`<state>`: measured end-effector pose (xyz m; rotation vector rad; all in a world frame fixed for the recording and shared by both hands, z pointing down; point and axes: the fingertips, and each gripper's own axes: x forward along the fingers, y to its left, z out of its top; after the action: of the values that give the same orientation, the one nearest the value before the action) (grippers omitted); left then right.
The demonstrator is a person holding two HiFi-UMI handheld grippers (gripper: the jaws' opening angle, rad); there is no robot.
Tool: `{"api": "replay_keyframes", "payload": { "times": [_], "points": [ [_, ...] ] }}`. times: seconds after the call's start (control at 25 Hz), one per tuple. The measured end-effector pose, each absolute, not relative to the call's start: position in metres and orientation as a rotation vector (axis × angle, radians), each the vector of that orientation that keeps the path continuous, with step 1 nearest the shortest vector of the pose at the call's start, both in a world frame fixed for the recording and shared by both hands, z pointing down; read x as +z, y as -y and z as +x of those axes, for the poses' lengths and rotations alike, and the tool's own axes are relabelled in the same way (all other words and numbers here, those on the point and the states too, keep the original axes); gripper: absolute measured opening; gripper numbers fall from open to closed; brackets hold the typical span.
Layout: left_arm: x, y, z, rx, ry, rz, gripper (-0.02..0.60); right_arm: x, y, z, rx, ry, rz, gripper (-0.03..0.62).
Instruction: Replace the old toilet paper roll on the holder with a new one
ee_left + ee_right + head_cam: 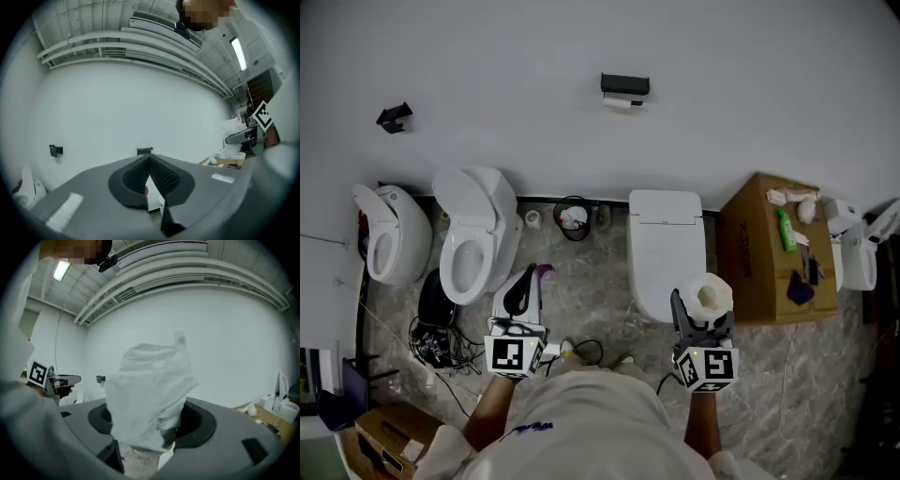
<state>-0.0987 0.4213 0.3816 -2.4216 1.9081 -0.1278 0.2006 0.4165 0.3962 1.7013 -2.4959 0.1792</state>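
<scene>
Holder (624, 86) on the wall lies well ahead, between both grippers; right gripper (703, 312) fingers clasp the new roll (710, 296), left gripper (528, 281) fingers closed, empty.

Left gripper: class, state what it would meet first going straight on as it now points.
Probably the white wall, near the black holder; nothing nearer shows, though depth is unclear.
</scene>
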Motion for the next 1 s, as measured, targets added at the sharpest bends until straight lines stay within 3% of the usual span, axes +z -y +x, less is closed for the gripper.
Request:
{"api": "replay_keyframes", "payload": {
  "times": [0.84,1.0],
  "points": [
    [0.375,-0.422,-0.111,-0.23,-1.87,-2.399,0.003,0.36,-0.403,0.207,0.047,2.448,1.757,0.314],
    [0.372,-0.418,-0.101,-0.214,-1.793,-2.435,0.102,0.355,-0.408,0.215,0.03,2.423,1.785,0.314]
  ]
}}
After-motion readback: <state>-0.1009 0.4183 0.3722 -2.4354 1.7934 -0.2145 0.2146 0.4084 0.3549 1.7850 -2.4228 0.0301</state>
